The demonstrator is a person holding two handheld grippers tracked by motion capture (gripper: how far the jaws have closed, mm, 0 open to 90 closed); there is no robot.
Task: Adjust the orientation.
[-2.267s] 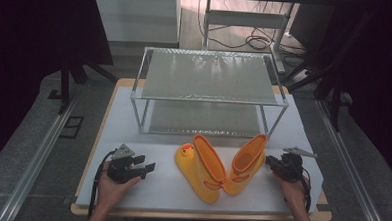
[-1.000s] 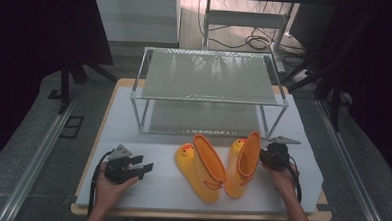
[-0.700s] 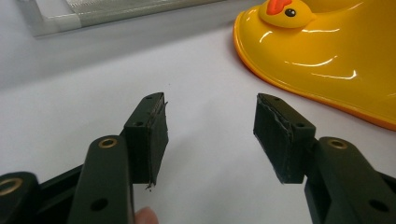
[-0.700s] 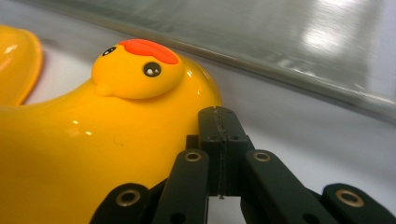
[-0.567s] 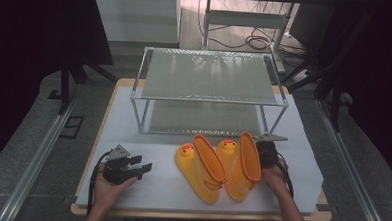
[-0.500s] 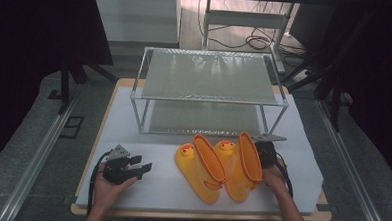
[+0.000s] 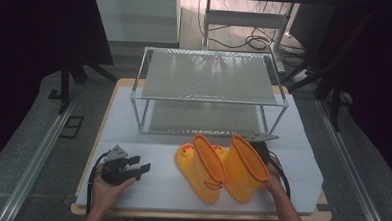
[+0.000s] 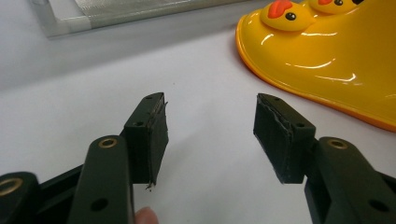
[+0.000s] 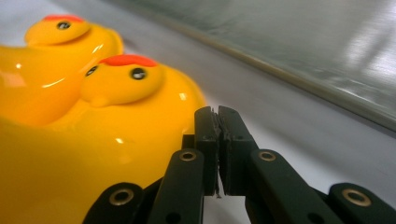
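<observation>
High view: we see two yellow duck boots standing side by side before the empty two-tier rack. Right gripper jaws pressed together, empty, beside the right boot; left gripper jaws spread, empty.

The right gripper has slid leftward across the table, pushing the right boot with it. That boot, once leaning apart from the left boot with a gap between their toes, now stands just beside it, both duck faces side by side. The closed jaws have just eased slightly apart, with nothing between them.
</observation>
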